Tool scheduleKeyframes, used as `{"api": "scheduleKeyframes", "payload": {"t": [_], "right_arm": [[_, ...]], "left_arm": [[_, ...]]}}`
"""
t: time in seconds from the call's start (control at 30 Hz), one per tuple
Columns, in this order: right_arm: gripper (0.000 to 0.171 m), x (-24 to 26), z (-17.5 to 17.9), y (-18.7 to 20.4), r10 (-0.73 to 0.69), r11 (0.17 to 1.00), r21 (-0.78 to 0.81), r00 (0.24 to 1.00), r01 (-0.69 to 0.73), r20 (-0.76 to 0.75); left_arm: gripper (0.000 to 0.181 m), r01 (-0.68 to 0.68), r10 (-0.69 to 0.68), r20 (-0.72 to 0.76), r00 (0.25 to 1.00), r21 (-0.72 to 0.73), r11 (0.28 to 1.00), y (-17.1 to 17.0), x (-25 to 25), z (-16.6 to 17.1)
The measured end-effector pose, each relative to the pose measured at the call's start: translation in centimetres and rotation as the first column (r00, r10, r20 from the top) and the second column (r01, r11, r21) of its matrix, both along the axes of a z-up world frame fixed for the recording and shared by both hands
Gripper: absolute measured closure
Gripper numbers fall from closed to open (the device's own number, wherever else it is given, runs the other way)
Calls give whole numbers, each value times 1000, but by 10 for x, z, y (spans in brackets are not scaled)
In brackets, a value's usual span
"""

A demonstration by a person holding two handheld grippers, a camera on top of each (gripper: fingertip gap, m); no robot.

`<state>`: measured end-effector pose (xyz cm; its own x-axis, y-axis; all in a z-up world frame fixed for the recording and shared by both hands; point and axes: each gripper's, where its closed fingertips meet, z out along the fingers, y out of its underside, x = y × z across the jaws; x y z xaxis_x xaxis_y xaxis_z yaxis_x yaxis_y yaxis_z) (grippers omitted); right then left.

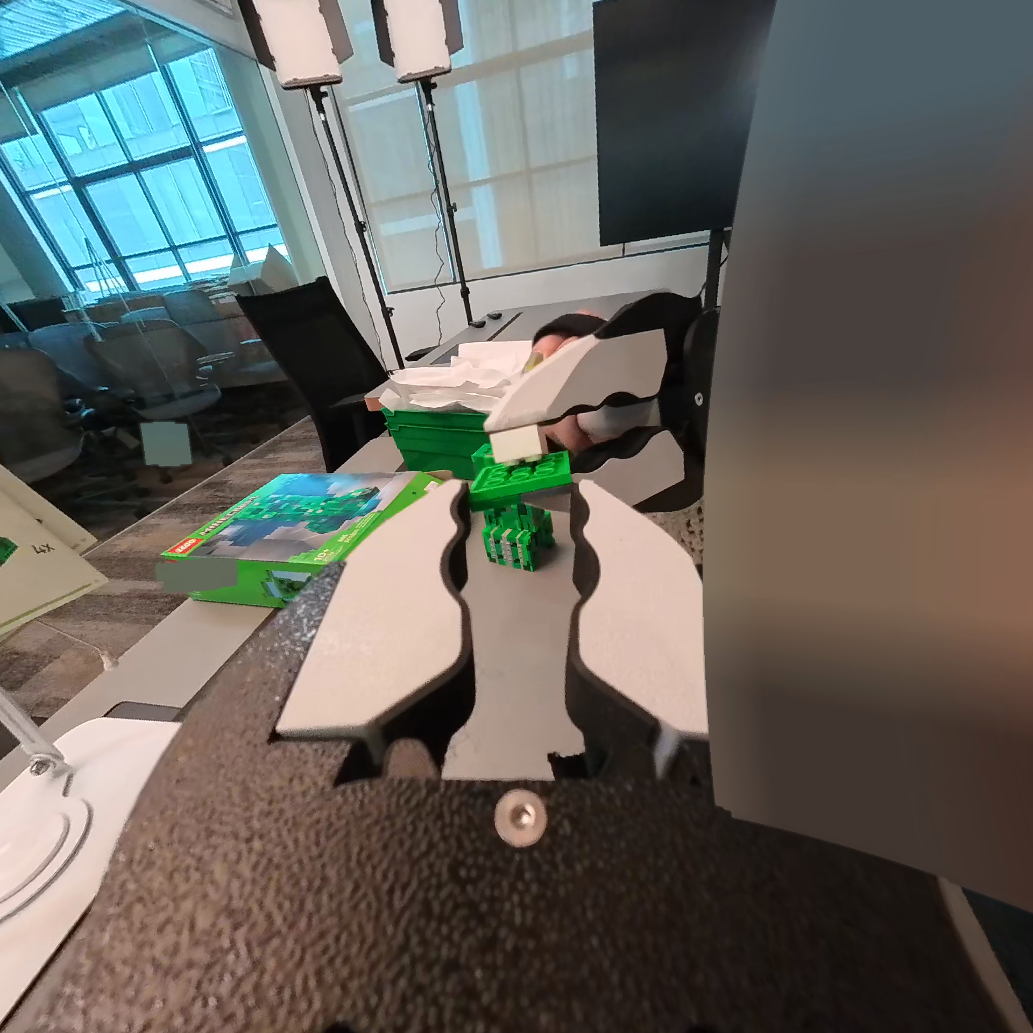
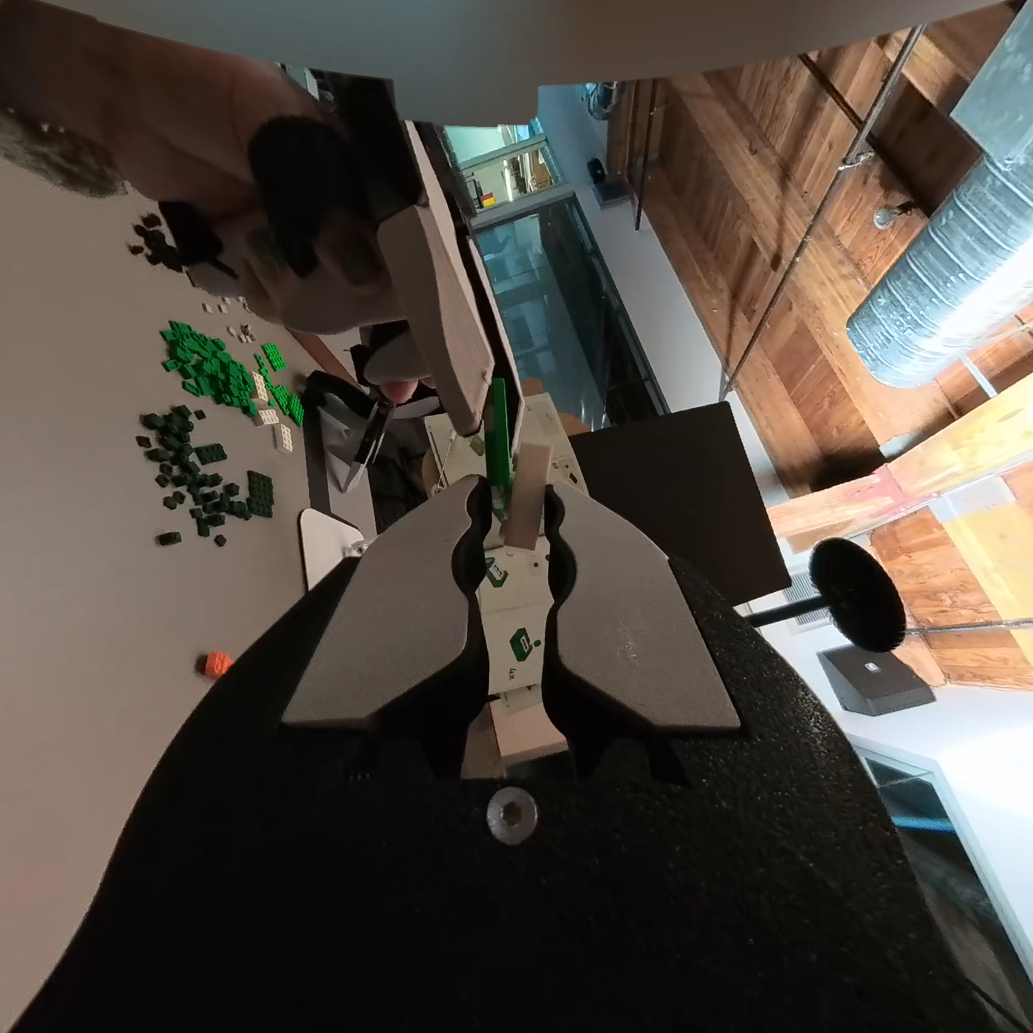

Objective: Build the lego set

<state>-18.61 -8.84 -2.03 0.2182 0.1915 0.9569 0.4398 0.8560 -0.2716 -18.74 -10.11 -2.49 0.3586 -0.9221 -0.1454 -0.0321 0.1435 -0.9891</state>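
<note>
Left hand-held gripper (image 1: 520, 503) clamps green plate (image 1: 521, 475) at 12 o'clock. Right hand-held gripper (image 1: 517, 441) pinches white brick (image 1: 517, 444) against its studs. Green build (image 1: 517, 539) hangs beneath. Only right wrist view shows loose green bricks (image 2: 223, 372) at 10 o'clock on surface (image 2: 84, 587); set box (image 1: 279, 536) appears only in left wrist view.

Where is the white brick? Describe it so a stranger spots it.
Right of the green box on the table, the left gripper holds a green plate. The white brick sits on top, pinched by the right gripper: the only white piece among green.
</note>
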Motion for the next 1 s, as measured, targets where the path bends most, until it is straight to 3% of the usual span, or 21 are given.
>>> {"api": "scheduleKeyframes", "payload": {"t": [0.87, 1.0], "right_arm": [[154, 1, -15, 2, -85, 996, -7, 988, 87, 129], [154, 3, -20, 4, -64, 995, -70, 987, 75, 148]], "left_arm": [[147, 11, -14, -64, 998, -49, 999, 3, 3, -14], [141, 0, 3, -84, 996, 33, 999, 6, 4, -15]]}}
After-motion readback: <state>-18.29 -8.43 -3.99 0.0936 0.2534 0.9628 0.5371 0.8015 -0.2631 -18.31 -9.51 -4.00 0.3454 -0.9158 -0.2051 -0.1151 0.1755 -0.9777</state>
